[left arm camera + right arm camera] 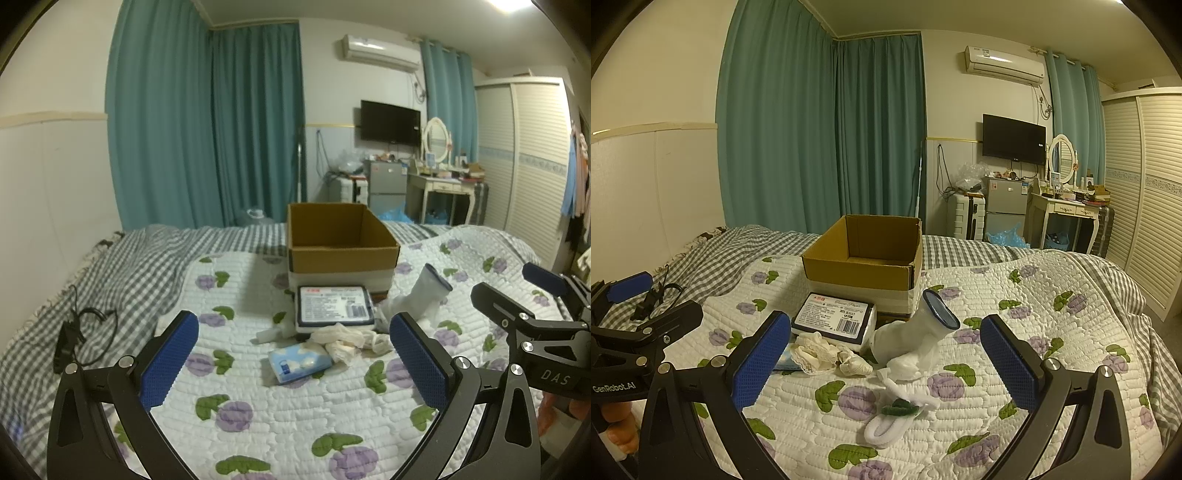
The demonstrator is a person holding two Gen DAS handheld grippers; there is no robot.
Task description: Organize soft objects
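Right wrist view, cardboard box (pixel 864 266) bare inside, both grippers (pixel 882 354) (pixel 293 354) spread apart, holding nothing.

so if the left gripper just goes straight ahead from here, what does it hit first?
Likely the small blue tissue pack, lying on the quilt between the open left gripper and the cream lace cloth. Depth is unclear; if it travels higher, the labelled wipes pack before the cardboard box.

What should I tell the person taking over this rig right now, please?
Left gripper and right gripper are both open and empty above the quilt.
Cardboard box stands open; no items visible inside.
In front of it lie the wipes pack, lace cloth, tissue packet, white sock and small sock.
Nothing sorted yet; everything remains.
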